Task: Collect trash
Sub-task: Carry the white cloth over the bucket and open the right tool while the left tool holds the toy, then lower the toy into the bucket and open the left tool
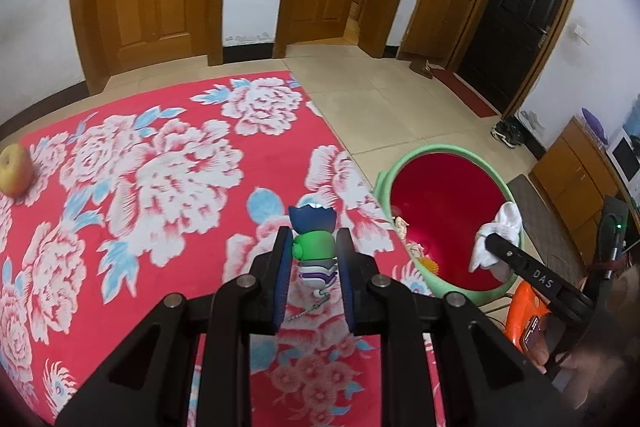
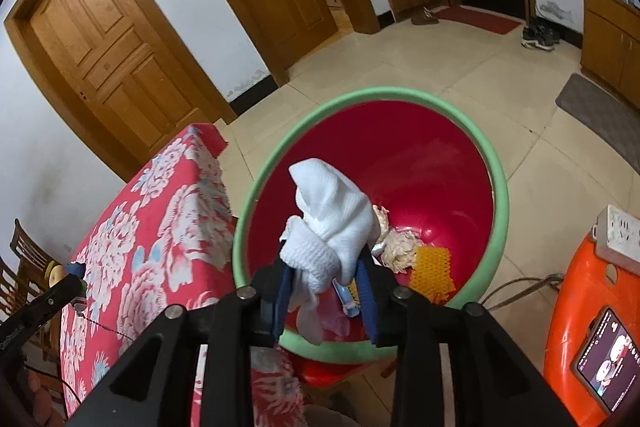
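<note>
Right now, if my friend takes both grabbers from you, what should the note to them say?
Left gripper: shut on a small toy figure with a green body and blue head, above the red flowered tablecloth.
Right gripper: white crumpled cloth between its jaws, over the green-rimmed red basin; whether it is gripped I cannot tell.
Done: yellow spiky pad and paper scraps lie in the basin.
Left: drop the cloth in, then bring the figure over. A yellowish apple sits on the table.
</note>
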`<action>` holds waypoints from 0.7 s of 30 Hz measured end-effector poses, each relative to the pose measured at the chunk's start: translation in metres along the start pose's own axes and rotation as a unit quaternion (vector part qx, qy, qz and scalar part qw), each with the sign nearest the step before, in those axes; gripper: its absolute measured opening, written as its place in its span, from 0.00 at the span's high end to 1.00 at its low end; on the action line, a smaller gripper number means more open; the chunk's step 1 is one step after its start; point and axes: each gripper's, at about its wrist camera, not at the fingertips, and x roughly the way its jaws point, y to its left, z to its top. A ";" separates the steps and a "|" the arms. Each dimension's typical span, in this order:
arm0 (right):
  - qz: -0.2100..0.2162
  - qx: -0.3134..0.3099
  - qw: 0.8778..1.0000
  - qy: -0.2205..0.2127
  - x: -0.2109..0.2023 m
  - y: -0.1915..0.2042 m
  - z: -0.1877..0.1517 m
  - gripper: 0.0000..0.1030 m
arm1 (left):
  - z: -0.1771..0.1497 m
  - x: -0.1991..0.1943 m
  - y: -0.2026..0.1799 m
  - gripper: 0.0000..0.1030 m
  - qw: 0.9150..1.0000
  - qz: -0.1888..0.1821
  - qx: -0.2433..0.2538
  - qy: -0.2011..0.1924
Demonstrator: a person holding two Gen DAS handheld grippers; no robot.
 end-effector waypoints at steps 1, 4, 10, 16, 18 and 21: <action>0.000 0.003 1.000 0.000 0.000 -0.002 0.000 0.64 | 0.000 0.002 -0.003 0.80 1.000 -0.002 0.003 0.001; 0.002 0.015 1.000 -0.002 0.001 -0.009 -0.001 0.46 | 0.002 0.009 -0.014 0.80 1.000 -0.007 0.014 0.005; 0.017 0.032 0.999 -0.016 -0.004 -0.015 0.001 0.42 | 0.006 0.021 -0.035 0.80 0.999 -0.024 0.029 0.012; 0.013 0.041 0.999 -0.032 -0.015 -0.023 0.006 0.42 | 0.007 0.037 -0.060 0.80 0.998 -0.035 0.051 0.025; 0.018 0.045 0.998 -0.036 -0.018 -0.027 0.006 0.42 | 0.005 0.044 -0.068 0.80 0.997 -0.039 0.061 0.032; 0.016 0.056 0.997 -0.044 -0.024 -0.037 0.004 0.42 | 0.005 0.054 -0.082 0.80 0.995 -0.043 0.079 0.038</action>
